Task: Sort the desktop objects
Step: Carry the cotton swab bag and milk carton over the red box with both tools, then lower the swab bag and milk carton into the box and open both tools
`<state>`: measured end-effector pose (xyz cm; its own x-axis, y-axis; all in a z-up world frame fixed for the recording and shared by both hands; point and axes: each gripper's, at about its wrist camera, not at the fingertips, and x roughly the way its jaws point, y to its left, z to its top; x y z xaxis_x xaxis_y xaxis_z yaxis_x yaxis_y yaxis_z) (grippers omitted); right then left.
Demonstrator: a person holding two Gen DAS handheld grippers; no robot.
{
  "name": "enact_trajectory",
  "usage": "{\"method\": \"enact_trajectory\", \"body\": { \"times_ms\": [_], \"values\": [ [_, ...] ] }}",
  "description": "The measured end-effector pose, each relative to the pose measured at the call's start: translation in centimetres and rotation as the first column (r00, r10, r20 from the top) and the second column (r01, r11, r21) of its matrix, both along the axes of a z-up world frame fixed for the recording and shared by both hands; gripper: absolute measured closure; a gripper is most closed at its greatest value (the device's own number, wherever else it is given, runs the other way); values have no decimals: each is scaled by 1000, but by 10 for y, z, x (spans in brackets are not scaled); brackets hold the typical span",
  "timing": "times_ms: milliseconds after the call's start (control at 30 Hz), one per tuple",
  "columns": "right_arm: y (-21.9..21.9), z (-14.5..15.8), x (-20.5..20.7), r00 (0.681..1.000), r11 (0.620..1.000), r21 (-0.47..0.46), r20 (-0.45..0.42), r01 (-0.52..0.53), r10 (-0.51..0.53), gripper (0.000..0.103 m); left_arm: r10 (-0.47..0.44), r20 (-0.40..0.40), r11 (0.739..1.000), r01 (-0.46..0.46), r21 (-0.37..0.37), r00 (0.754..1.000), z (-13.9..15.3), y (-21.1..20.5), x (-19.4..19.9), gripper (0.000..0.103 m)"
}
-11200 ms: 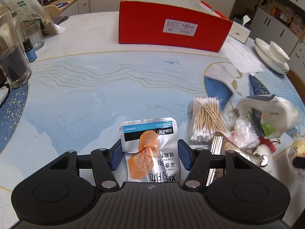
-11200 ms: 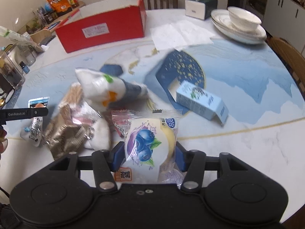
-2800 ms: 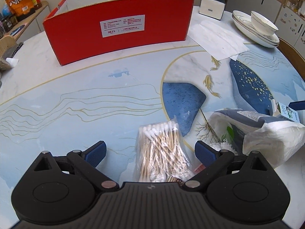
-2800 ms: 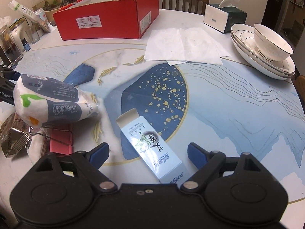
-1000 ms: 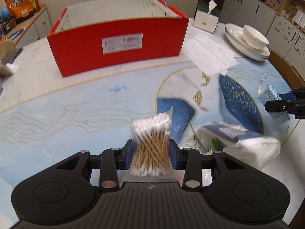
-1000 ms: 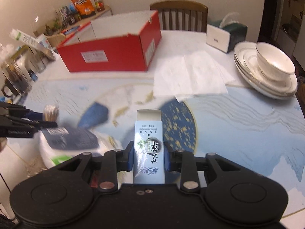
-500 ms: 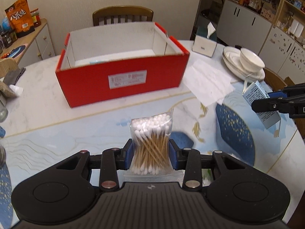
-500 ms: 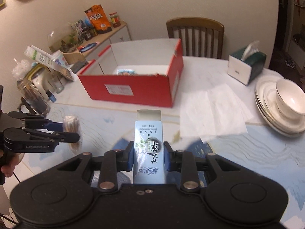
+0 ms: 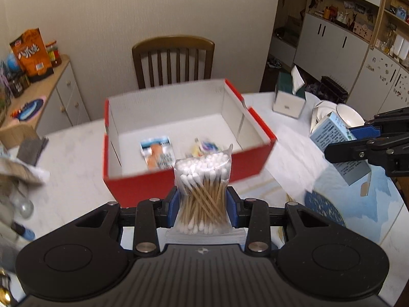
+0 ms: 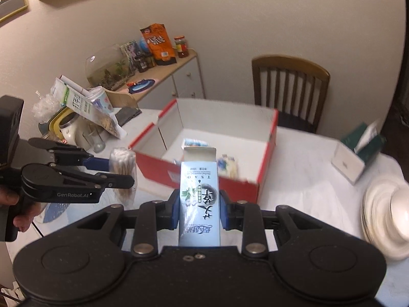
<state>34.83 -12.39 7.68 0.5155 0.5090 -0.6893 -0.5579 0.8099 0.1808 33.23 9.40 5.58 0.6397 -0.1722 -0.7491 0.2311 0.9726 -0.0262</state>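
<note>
Setting: dining area of a private home.

A wooden slat-back chair point(image 9: 173, 58) stands at the far edge of a round marble-patterned dining table point(image 9: 69, 158). Stacked white plates with a bowl point(image 10: 388, 220) and a tissue box point(image 9: 290, 97) sit near the table's right edge. A low sideboard point(image 10: 176, 76) against the wall carries a snack bag point(image 10: 158, 43), jars and a glass terrarium point(image 10: 110, 69). White cabinets and open shelves with ornaments point(image 9: 358, 33) fill the right-hand wall.

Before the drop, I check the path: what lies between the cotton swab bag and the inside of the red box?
Only the red cardboard box's near wall, beyond the clear bag of cotton swabs, in the left wrist view.
</note>
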Motion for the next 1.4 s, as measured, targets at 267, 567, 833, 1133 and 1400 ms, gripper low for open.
{"method": "enact_trajectory", "body": {
  "times_ms": [267, 567, 833, 1133, 1400],
  "values": [
    [27, 13, 42, 999, 1000, 15, 31, -24, 23, 74, -4, 13, 1000, 4, 10, 1000, 19, 13, 43, 66],
    [50, 9, 88, 999, 1000, 11, 33, -15, 14, 75, -18, 38, 999, 17, 40, 999, 23, 22, 90, 66],
    [70, -9, 134, 999, 1000, -14, 41, 16, -15, 75, 16, 28, 998, -17, 66, 999, 7, 29, 141, 66],
    [87, -53, 167, 999, 997, -72, -14, 34, -35, 75, 14, -60, 994, -7, 112, 998, -43, 23, 177, 66],
    [100, -89, 190, 996, 990, -130, -70, 52, -61, 75, 6, -105, 988, 10, 151, 994, -74, 19, 191, 66]
  ]
}}
